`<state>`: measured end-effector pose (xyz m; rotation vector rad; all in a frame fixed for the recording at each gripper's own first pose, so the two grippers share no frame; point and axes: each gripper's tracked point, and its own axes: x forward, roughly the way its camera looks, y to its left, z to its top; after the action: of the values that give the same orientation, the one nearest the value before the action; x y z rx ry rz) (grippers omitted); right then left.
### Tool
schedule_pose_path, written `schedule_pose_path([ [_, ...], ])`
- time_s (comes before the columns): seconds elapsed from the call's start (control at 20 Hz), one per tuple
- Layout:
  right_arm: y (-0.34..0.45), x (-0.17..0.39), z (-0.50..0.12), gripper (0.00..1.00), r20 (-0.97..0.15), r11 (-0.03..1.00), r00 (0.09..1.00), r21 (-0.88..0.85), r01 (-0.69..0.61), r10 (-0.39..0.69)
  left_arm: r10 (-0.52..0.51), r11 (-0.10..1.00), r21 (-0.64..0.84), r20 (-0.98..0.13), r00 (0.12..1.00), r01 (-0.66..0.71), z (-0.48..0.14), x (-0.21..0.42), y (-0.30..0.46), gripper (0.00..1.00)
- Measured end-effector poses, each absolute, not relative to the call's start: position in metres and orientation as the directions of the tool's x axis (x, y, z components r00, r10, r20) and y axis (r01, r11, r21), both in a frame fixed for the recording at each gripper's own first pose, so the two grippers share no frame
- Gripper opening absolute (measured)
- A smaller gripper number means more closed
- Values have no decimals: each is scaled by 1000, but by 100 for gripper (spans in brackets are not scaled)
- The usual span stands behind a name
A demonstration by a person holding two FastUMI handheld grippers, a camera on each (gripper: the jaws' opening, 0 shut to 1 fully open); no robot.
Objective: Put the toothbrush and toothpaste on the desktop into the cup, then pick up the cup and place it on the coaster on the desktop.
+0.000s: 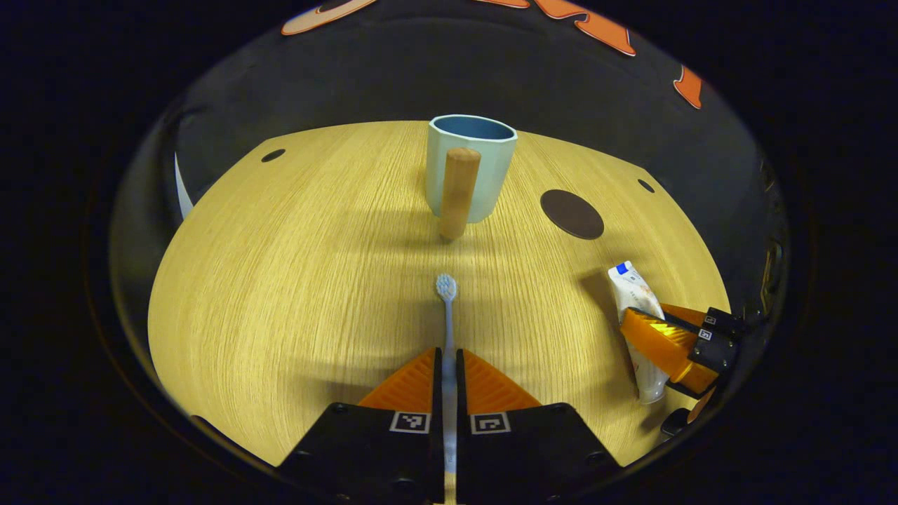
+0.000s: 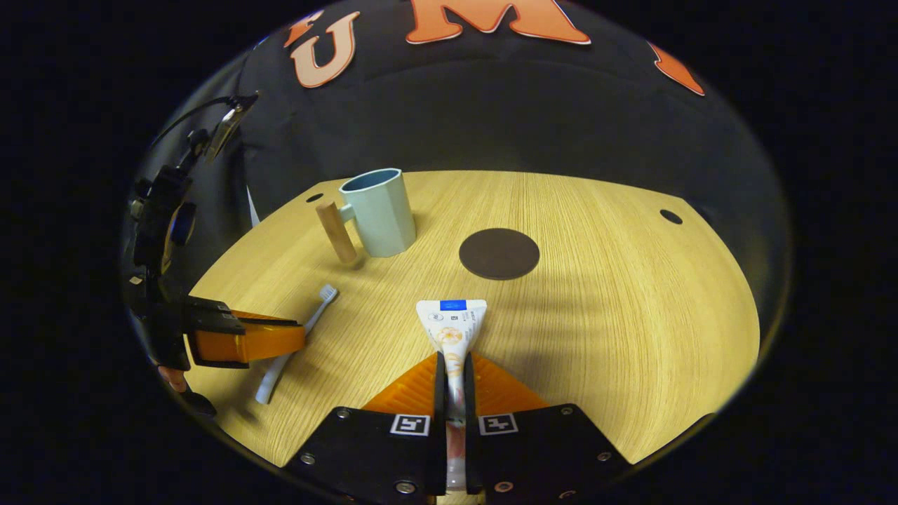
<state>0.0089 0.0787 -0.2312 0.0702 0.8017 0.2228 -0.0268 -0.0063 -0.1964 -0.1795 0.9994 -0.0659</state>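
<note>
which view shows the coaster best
The right gripper view: the coaster lies near mid-frame, whole, just beyond the toothpaste. In the left gripper view it is smaller and off to the right, beside the cup.

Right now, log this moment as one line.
left gripper: shut on toothbrush | right gripper: shut on toothpaste | cup: empty, upright | coaster: bare

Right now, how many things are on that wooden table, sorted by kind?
Cup: 1
Toothbrush: 1, held between the left gripper's fingers
Toothpaste tube: 1, held between the right gripper's fingers
Coaster: 1
Total: 4
</note>
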Motion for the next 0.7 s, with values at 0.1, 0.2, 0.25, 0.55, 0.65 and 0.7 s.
schedule_pose_path([
  [0.1,77,11,-220,11,-677,975,702,129,-181,220,-150,981,-194,-813,562,-18,-197,-23,-4,6],
  [0.2,72,15,-206,11,-646,977,734,114,-179,209,-146,982,-189,-782,605,-7,-193,-15,12,7],
  [0.25,70,17,-199,11,-629,978,749,116,-173,207,-142,982,-187,-765,628,-6,-190,-10,20,7],
  [0.55,70,19,-192,5,-589,965,767,203,-165,255,-142,981,-195,-647,749,17,-135,0,70,6],
  [0.65,70,20,-190,5,-574,963,777,213,-165,260,-129,983,-183,-603,787,22,-129,8,60,6],
  [0.7,69,21,-187,5,-557,965,791,204,-166,254,-124,984,-174,-577,808,27,-127,12,59,6],
])
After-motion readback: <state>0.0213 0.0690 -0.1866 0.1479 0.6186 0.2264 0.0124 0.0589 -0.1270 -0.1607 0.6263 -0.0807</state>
